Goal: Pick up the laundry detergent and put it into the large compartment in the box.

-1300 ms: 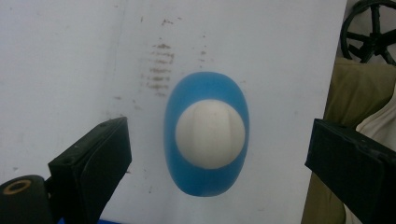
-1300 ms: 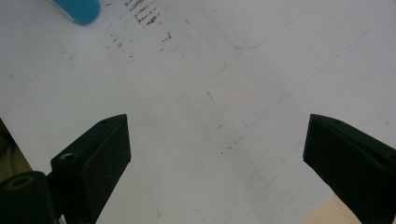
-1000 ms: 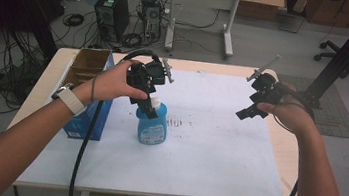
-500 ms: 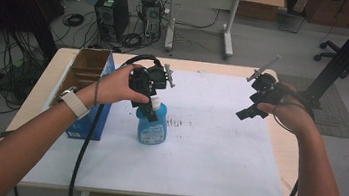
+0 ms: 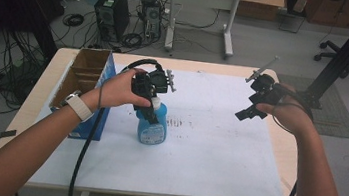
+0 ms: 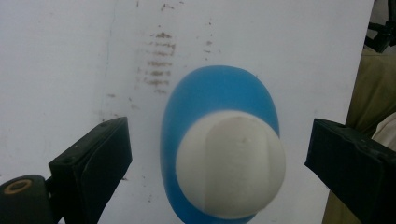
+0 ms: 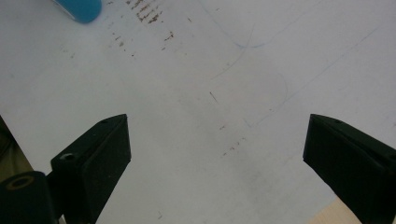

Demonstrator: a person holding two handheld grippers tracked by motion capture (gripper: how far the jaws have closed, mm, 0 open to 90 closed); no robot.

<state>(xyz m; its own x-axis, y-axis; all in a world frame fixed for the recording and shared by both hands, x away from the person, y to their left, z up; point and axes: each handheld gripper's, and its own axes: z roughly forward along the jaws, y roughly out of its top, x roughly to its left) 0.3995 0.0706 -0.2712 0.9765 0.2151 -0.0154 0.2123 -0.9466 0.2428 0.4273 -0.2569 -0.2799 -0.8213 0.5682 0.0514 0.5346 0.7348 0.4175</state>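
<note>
The blue bottle [image 5: 152, 125] stood upright on the white sheet [image 5: 216, 148] that covered most of the desk [image 5: 36, 96], a little left of the middle and nearer the left edge than the right. The left gripper [image 5: 150, 97] hung straight over it, pointing down, with the person's left hand [image 5: 118, 88] wrapped around its body. Looking along that gripper, the bottle's white cap [image 6: 231, 163] sat between the two black jaws, which stood wide apart with clear gaps on both sides, touching neither the cap nor the blue shoulders [image 6: 217, 91] below it. A patch of brown smudges [image 6: 159, 60] marked the sheet just beyond the bottle.

The right gripper [image 5: 252, 105] was held up over the right side of the desk, near its far right corner and well apart from the bottle, in the person's right hand [image 5: 286, 112]. Its jaws were spread wide too, with nothing between them but the bare sheet [image 7: 210, 93] and some faint pen lines; a corner of the blue bottle [image 7: 79, 9] showed at the top left of its view.

An open cardboard box [image 5: 84, 74] with a blue side stood along the left edge of the desk, just beside the left forearm. From where I looked, I could not make out anything inside it.
</note>
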